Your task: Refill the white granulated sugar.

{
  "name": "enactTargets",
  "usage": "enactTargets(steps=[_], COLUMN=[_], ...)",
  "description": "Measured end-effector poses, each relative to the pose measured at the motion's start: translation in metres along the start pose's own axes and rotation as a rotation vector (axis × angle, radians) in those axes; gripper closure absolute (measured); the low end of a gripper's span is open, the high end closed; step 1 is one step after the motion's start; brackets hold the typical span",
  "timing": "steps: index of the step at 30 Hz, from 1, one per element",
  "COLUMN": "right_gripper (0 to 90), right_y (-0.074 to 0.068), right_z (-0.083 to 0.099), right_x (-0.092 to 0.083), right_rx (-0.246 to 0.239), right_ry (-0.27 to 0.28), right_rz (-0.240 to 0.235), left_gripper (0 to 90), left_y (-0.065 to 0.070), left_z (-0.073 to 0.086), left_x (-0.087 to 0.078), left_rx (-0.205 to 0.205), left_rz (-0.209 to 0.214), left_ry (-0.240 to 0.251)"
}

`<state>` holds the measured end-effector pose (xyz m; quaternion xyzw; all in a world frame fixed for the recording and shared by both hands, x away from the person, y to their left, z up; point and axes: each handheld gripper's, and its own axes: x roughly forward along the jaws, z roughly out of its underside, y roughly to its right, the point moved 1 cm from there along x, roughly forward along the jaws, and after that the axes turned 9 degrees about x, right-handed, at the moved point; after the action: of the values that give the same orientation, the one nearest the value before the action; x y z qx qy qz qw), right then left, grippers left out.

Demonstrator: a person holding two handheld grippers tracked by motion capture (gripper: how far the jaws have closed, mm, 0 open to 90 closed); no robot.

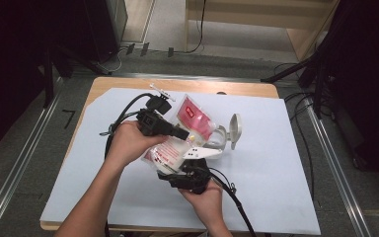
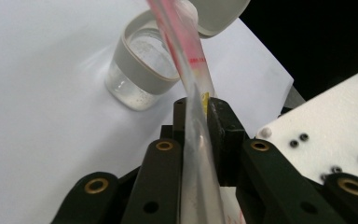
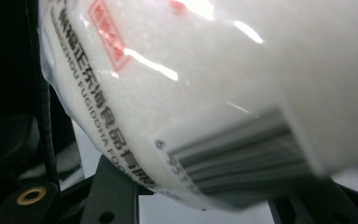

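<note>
Near the middle of the bench (image 1: 276, 163), the left hand-held gripper (image 1: 186, 133) pinches the thin edge of a clear bag of white grains (image 1: 192, 118), jaws nearly together. The bag hangs tilted beside an open glass jar (image 1: 218, 140). The right hand-held gripper (image 1: 190, 170) clamps the bag's bulging lower end.

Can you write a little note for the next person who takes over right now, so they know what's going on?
Left gripper: shut on the top edge of the bag.
Right gripper: holds the bag's fat bottom end from below.
The bag is lifted and tipped over the jar, which stands on the white board with its lid flipped open.
Done: jar open, bag in position.
Left: the jar looks nearly empty, so probably pour the white grains in, then set the bag down.
</note>
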<state>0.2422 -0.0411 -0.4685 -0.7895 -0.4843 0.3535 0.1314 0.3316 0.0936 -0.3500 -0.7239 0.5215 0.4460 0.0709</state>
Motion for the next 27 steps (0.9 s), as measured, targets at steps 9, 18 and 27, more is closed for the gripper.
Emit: enactTargets(steps=[9, 18, 27], right_gripper=[52.8, 53.3, 59.5], right_y=[-0.01, -0.008, -0.005], right_z=[-0.007, -0.012, -0.016], right_x=[0.001, 0.0, 0.005], right_rx=[-0.09, -0.053, 0.045], right_ry=[-0.015, -0.012, 0.026], right_rz=[0.077, 0.066, -0.026], left_gripper=[86.5, 84.6, 80.8], left_y=[0.01, 0.007, 0.001], left_z=[-0.015, -0.022, -0.024], left_x=[0.004, 0.007, 0.001], left_rx=[0.009, -0.006, -0.015], left_rz=[0.012, 0.017, -0.011], left_ry=[-0.008, -0.044, -0.059])
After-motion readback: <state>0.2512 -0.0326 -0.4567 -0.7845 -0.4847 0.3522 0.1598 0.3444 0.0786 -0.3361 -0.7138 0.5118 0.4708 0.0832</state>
